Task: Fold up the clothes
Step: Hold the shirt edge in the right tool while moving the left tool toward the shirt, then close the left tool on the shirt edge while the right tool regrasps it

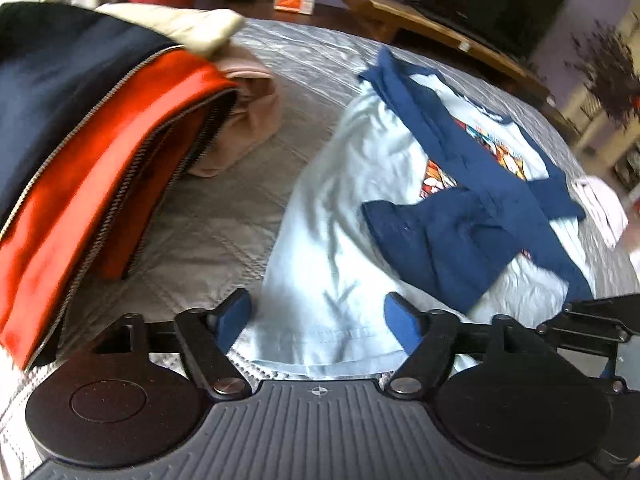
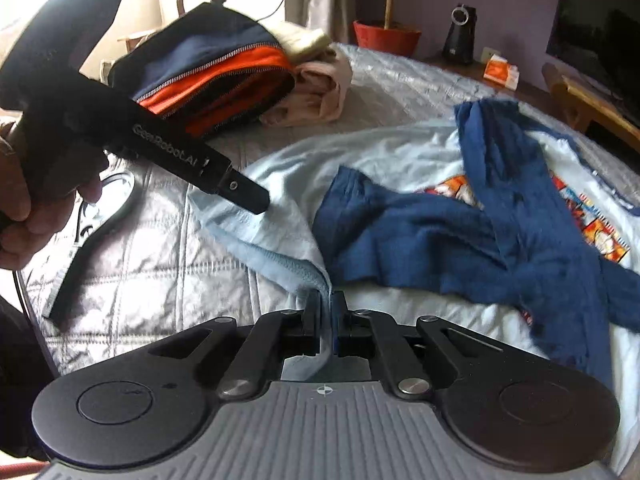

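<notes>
The pale blue shirt (image 2: 384, 152) is spread on the bed (image 2: 152, 248), its hem pinched by the clenched right gripper (image 2: 329, 304). The left gripper (image 1: 316, 316) is seen released only in its own view, over the hem. A hand (image 2: 36, 200) is shown only in the right view.

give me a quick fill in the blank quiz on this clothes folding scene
1. The right gripper is shut on the hem of the light blue ____.
2. The left gripper hangs over the same hem with its jaws ____.
3. The long sleeves lying across the chest are dark ____.
4. The jacket on the pile has an ____ lining along its zipper.

Missing words: shirt; open; blue; orange
</notes>
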A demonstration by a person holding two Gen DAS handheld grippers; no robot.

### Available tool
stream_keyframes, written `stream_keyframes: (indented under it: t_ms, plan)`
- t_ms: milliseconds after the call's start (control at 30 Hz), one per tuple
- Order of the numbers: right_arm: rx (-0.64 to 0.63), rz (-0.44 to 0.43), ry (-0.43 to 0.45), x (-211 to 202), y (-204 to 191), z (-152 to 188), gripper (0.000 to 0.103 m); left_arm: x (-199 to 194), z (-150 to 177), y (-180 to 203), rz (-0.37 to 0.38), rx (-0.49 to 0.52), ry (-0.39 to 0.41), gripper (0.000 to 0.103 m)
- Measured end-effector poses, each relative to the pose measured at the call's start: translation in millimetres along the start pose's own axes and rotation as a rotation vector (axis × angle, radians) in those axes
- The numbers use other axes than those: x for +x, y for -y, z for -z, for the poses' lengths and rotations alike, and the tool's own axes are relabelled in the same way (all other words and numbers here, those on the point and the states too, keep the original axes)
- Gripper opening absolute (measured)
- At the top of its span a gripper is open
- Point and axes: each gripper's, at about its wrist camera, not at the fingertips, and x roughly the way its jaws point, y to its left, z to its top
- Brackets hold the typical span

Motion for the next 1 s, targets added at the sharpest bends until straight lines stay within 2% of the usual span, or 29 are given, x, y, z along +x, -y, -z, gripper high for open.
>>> stream_keyframes:
  t_ms: [167,233,267,333,367,400,467,500,533,567,633,667,733,800,900,967,1000]
  plan:
    - [0.009,-0.007,0.016,-2,5,6,0.011,3,3,-3,0.006,-0.006,0.008,0.085]
    - [0.01,-0.009,0.019,-3,6,6,0.018,2,3,-3,0.008,-0.011,0.008,0.085]
    - [0.006,-0.009,0.021,-5,6,6,0.023,3,3,-4,0.011,-0.012,0.01,0.086]
    - [-0.016,0.006,0.044,-13,5,5,0.044,4,4,-1,0.01,0.004,0.013,0.086]
    - [-0.034,0.025,0.062,-21,4,5,0.049,4,4,0,0.005,0.015,0.016,0.086]
    - [-0.051,0.04,0.076,-28,4,6,0.053,4,5,1,-0.008,0.027,0.022,0.083]
    - [-0.079,0.059,0.078,-44,9,10,0.053,4,5,3,-0.035,0.048,0.032,0.069]
    - [-0.089,0.071,0.072,-52,13,14,0.051,3,5,2,-0.048,0.044,0.038,0.057]
    - [-0.096,0.082,0.058,-59,18,19,0.05,2,4,-1,-0.052,0.031,0.041,0.051]
    - [-0.103,0.092,0.038,-67,24,26,0.049,1,4,-4,-0.046,0.013,0.043,0.049]
    - [-0.113,0.109,-0.009,-82,34,41,0.048,0,4,-10,-0.035,-0.009,0.044,0.035]
    - [-0.11,0.111,-0.035,-89,39,50,0.048,-1,4,-10,-0.031,-0.009,0.043,0.032]
    - [-0.103,0.111,-0.091,-102,48,66,0.055,0,5,-6,-0.026,0.017,0.037,0.021]
    - [-0.099,0.108,-0.129,-113,53,77,0.066,2,6,1,-0.01,0.044,0.027,0.016]
    - [-0.179,0.118,-0.133,-127,45,80,0.074,2,6,7,-0.001,0.049,0.032,0.011]
    - [-0.293,0.136,-0.146,-132,33,83,0.073,1,5,6,0.007,0.026,0.048,0.01]
    - [-0.353,0.136,-0.152,-132,28,86,0.07,-1,5,5,0.01,0.014,0.057,0.009]
